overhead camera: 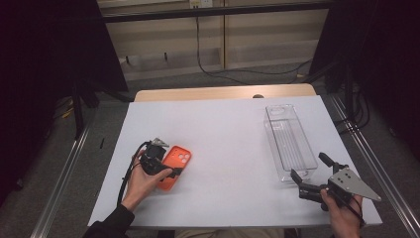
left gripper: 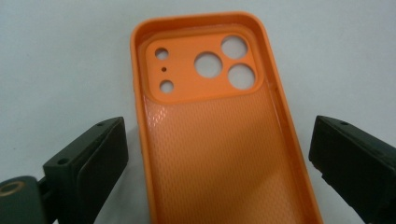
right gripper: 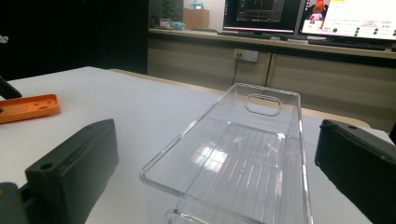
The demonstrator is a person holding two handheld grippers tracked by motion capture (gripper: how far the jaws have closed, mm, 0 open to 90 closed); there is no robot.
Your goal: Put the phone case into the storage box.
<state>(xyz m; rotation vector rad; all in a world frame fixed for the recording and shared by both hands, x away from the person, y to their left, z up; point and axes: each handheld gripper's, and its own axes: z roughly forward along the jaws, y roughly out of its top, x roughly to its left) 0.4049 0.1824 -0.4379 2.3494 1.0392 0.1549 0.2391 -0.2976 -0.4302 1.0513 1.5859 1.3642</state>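
An orange phone case [overhead camera: 174,165] lies inside-up on the white table [overhead camera: 223,148] at the left. My left gripper [overhead camera: 166,174] hovers over its near end, open, with a jaw on each side of the case [left gripper: 219,140] and a gap to both. A clear plastic bin [overhead camera: 289,141] stands at the right, long side running away from me. My right gripper [overhead camera: 310,167] is open just before the bin's near end [right gripper: 233,177], with nothing between its fingers. The case [right gripper: 28,107] shows far left in the right gripper view.
The table's middle is bare white surface. A wooden strip [overhead camera: 223,92] runs along the far edge. Cables [overhead camera: 223,69] lie on the floor beyond, metal rails [overhead camera: 64,173] flank both sides, and monitors [right gripper: 289,14] stand on a far bench.
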